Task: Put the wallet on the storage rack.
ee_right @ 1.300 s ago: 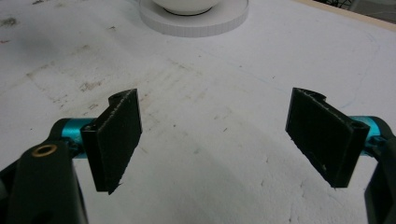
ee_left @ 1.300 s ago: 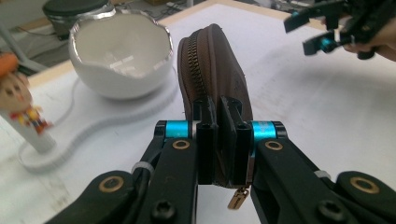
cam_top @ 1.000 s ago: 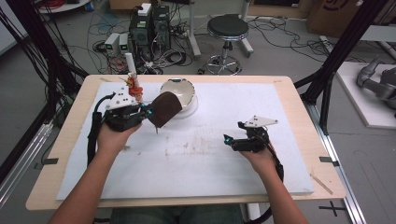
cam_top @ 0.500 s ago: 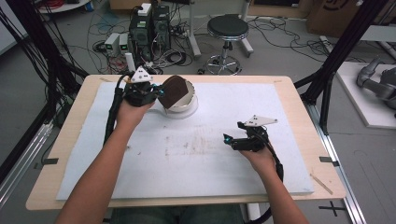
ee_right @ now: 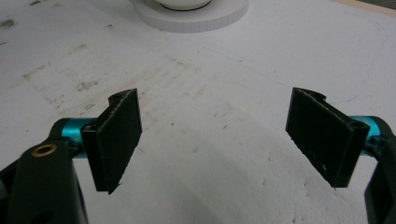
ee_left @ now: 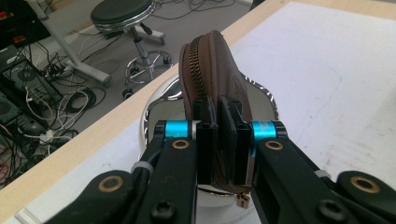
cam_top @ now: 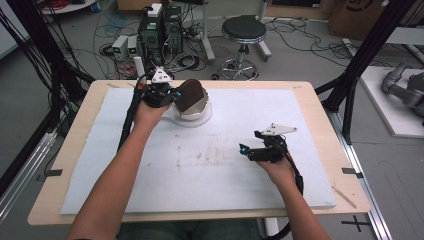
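Left tool (ee_left: 219,135) clamped on the brown zip pouch (ee_left: 219,70), held on edge over the shiny bowl (cam_top: 197,107) on its white base at the bench's far side. Pouch hides most of the bowl's inside. Right tool (ee_right: 217,140) jaws wide apart, nothing between. Versus a second ago: pouch carried farther back, over the bowl; right tool unmoved.

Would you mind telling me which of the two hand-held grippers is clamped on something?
The left hand-held gripper: its jaws pinch the brown zippered pouch above the white bowl. The right hand-held gripper hangs over the white mat, jaws wide apart.
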Action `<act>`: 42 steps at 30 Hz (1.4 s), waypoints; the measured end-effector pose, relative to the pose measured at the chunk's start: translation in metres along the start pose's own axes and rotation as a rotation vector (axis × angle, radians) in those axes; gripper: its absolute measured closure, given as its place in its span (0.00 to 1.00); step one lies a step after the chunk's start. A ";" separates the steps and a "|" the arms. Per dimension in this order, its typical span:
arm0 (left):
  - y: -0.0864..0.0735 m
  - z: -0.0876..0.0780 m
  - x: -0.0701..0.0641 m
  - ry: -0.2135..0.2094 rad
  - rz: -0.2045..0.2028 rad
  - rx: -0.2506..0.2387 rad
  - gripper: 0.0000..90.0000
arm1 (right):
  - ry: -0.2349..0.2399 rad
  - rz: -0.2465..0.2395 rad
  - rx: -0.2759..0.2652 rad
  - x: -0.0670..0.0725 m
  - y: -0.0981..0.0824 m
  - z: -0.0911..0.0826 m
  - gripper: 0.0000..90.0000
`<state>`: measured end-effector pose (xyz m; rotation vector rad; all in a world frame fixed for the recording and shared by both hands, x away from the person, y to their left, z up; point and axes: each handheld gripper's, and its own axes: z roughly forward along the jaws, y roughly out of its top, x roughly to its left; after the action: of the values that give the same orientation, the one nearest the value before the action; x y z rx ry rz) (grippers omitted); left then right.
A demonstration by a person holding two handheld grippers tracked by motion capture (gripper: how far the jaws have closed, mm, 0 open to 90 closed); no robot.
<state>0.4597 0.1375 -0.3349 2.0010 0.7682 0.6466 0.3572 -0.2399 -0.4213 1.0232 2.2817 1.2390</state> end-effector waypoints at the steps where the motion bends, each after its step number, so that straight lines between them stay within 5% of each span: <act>1: -0.001 0.002 0.000 0.001 -0.001 0.001 0.94 | 0.000 0.001 0.000 0.000 0.000 0.000 0.21; 10: -0.007 0.014 -0.005 0.023 0.025 -0.014 0.92 | 0.001 0.000 0.003 0.000 0.000 0.000 0.21; 16: -0.008 0.014 -0.005 0.037 -0.002 0.003 0.67 | 0.002 -0.001 0.002 0.000 0.000 0.000 0.21; 22: -0.013 0.010 -0.005 0.040 -0.032 0.003 0.53 | 0.002 -0.001 0.004 0.001 0.000 0.000 0.21; 28: -0.021 -0.004 -0.005 0.025 -0.081 -0.009 0.39 | 0.000 -0.001 0.001 0.001 0.000 -0.001 0.21; 35: -0.038 -0.030 -0.008 -0.061 -0.128 -0.017 0.28 | -0.001 -0.004 -0.012 0.000 0.001 -0.003 0.21; 42: -0.070 -0.060 -0.023 -0.074 -0.154 -0.056 0.24 | -0.008 0.003 -0.022 0.000 0.001 -0.005 0.21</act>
<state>0.3843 0.1833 -0.3698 1.8834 0.8413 0.4963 0.3550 -0.2428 -0.4176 1.0220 2.2565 1.2560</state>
